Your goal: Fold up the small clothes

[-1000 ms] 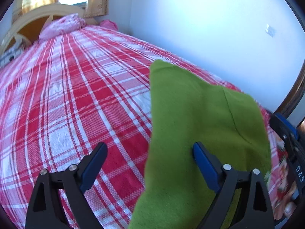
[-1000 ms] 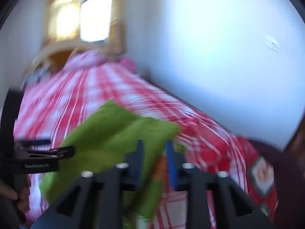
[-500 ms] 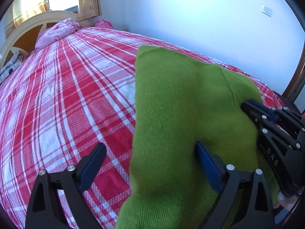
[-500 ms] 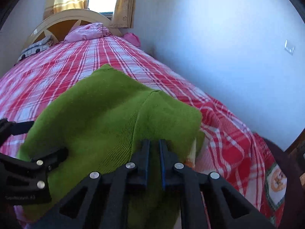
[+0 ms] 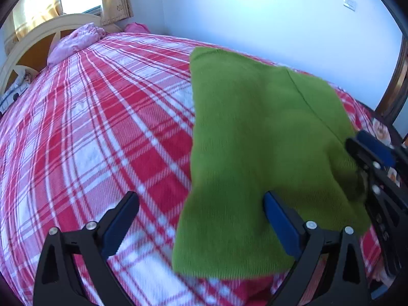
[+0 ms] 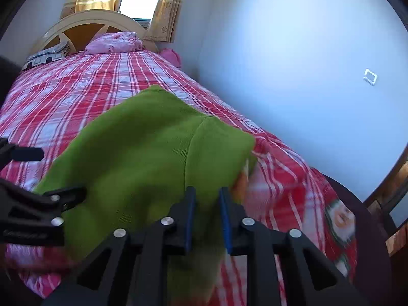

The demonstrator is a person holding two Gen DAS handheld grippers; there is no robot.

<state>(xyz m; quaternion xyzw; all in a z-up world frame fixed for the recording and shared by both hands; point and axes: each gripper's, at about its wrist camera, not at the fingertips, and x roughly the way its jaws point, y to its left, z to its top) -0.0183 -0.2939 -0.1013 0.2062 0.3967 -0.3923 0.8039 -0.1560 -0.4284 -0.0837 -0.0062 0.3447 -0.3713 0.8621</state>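
The green knit garment (image 5: pixel 255 148) lies folded on the near right part of the red plaid bed (image 5: pixel 102 117). The left claw (image 5: pixel 201 219) stands wide apart and grips nothing, one finger over the cloth. The right claw (image 6: pixel 207 211) is opening, the garment's near edge between its jaws. The knit looks soft, light and limp; corners or edges would likely give the surest hold.
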